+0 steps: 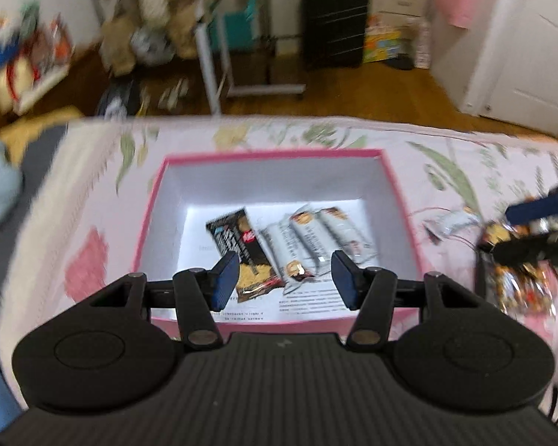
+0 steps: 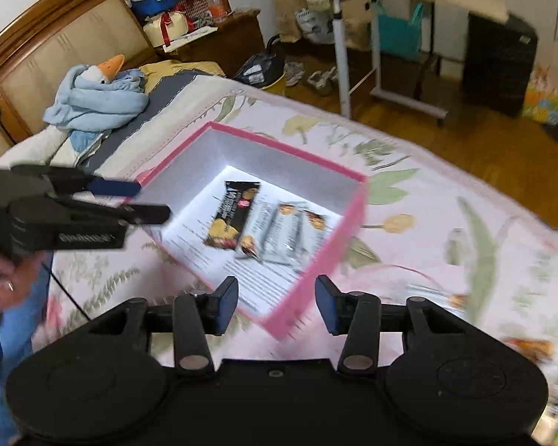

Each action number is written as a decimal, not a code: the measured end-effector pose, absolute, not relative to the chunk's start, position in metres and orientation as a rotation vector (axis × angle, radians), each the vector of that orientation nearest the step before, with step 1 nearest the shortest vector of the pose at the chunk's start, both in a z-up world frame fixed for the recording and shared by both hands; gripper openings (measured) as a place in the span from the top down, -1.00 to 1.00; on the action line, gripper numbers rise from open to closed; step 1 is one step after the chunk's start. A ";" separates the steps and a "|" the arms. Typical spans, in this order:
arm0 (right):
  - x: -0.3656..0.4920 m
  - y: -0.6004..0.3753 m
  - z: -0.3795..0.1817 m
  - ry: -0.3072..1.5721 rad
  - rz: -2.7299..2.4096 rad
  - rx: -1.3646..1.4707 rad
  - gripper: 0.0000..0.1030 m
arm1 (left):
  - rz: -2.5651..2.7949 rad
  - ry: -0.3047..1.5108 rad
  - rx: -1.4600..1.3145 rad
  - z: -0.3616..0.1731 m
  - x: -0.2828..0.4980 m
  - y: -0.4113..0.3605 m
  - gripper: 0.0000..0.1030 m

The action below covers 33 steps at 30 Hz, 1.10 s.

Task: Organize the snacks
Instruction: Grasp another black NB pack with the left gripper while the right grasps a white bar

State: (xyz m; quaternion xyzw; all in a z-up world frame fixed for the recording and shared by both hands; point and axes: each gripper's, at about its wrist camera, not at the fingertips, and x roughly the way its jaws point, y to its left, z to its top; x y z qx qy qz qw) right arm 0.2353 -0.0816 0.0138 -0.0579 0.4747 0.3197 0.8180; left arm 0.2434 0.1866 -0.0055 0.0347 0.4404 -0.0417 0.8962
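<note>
Both tools, the left tool (image 1: pixel 285 278) and the right tool (image 2: pixel 277 304), are hanging partly open over the bed (image 2: pixel 465 260), holding nothing. The snack bars (image 1: pixel 279 245) are lying inside the pink box (image 1: pixel 398 193). More snack packets (image 1: pixel 517 282) are waiting on the bed, and a shaky grab could be dropping one outside the box.

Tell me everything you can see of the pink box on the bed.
The pink box is an open, lidless rectangular carton, seemingly cardboard: pink outside and along the rim, white inside. It sits flat on the floral bedspread. On its floor lies a printed sheet, with a black snack pack beside several grey-white packs on top, roughly side by side. Neither tool touches it; the left tool is above its near edge, the right tool above a corner.
</note>
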 end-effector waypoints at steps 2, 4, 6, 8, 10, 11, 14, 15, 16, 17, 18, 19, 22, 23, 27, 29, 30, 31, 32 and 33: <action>0.219 -0.101 0.025 0.996 0.675 -0.146 -0.10 | -0.118 0.889 0.121 0.011 0.227 0.170 -0.09; 0.202 -0.121 0.036 0.965 0.675 -0.168 -0.12 | -0.159 0.869 0.156 0.025 0.214 0.154 -0.12; 0.188 -0.138 0.044 0.939 0.673 -0.181 -0.23 | -0.197 0.852 0.184 0.036 0.202 0.139 -0.16; 0.175 -0.155 0.049 0.915 0.664 -0.188 -0.27 | -0.242 0.847 0.202 0.042 0.191 0.121 -0.19; 0.166 -0.169 0.051 0.892 0.646 -0.182 -0.30 | -0.290 0.854 0.196 0.044 0.183 0.104 -0.21; 0.162 -0.179 0.050 0.877 0.637 -0.173 -0.30 | -0.316 0.858 0.186 0.043 0.180 0.095 -0.21; 0.153 -0.203 0.044 0.826 0.635 -0.136 -0.31 | -0.376 0.865 0.154 0.038 0.175 0.069 -0.22; 0.151 -0.212 0.040 0.805 0.640 -0.116 -0.31 | -0.395 0.871 0.133 0.034 0.175 0.059 -0.22; 0.150 -0.220 0.036 0.790 0.639 -0.095 -0.31 | -0.413 0.878 0.113 0.032 0.176 0.052 -0.22; 0.150 -0.227 0.031 0.779 0.627 -0.079 -0.31 | -0.432 0.889 0.084 0.028 0.178 0.043 -0.22; 0.150 -0.234 0.025 0.765 0.606 -0.067 -0.31 | -0.447 0.899 0.057 0.024 0.180 0.037 -0.22; 0.152 -0.239 0.020 0.747 0.584 -0.062 -0.31 | -0.460 0.908 0.027 0.019 0.184 0.030 -0.22; 0.161 -0.252 0.002 0.700 0.494 -0.065 -0.33 | -0.477 0.943 -0.059 0.001 0.197 0.010 -0.22; 0.167 -0.256 -0.005 0.693 0.463 -0.068 -0.33 | -0.476 0.955 -0.088 -0.007 0.202 0.004 -0.21; 0.191 -0.271 -0.026 0.709 0.374 -0.018 -0.33 | -0.450 1.001 -0.177 -0.036 0.222 -0.017 -0.16; 0.205 -0.281 -0.040 0.744 0.352 0.059 -0.33 | -0.441 1.032 -0.215 -0.053 0.233 -0.028 -0.15; 0.209 -0.285 -0.047 0.755 0.347 0.086 -0.33 | -0.437 1.045 -0.230 -0.061 0.238 -0.032 -0.10; 0.214 -0.290 -0.055 0.762 0.339 0.115 -0.33 | -0.427 1.054 -0.248 -0.070 0.244 -0.037 0.02; 0.217 -0.291 -0.063 0.771 0.332 0.134 -0.33 | -0.415 1.058 -0.264 -0.078 0.249 -0.042 0.06; 0.221 -0.294 -0.073 0.793 0.329 0.150 -0.31 | -0.403 1.060 -0.285 -0.086 0.254 -0.046 0.10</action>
